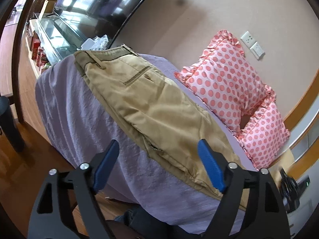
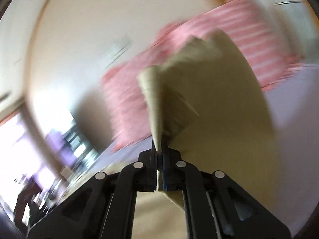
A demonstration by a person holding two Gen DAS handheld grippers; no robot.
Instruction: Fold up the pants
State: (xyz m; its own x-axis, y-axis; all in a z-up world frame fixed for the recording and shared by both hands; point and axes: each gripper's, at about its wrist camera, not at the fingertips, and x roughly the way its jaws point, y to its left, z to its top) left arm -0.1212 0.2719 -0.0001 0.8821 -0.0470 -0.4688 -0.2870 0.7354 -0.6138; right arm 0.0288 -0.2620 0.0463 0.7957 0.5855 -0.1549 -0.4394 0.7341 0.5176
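**A:** Item one, the pants (image 1: 151, 107)?

**B:** Khaki, lying lengthwise on a lilac sheet (image 1: 79, 115), waistband at the far end, back pocket facing up, the legs stacked one on the other and running toward the left wrist camera.

**A:** Left gripper (image 1: 159, 163)?

**B:** Jaws spread wide, holding nothing. It sits above the near leg end; one blue pad (image 1: 211, 167) is over the fabric, the other over the sheet. Whether it touches the cloth, I cannot tell.

**A:** Right gripper (image 2: 159, 155)?

**B:** Jaws pressed together on a fold of the pants (image 2: 209, 103); the cloth rises in a cone from between the fingers. That view is badly blurred.

**A:** Surroundings?

**B:** Two pink polka-dot pillows (image 1: 225, 79) on the sheet, just beside the pants, against a beige wall (image 1: 199, 16). Wall sockets (image 1: 253, 44) above them. A television (image 1: 103, 2) and a glass cabinet (image 1: 53, 33) beyond the waistband. Wooden floor (image 1: 26, 171).
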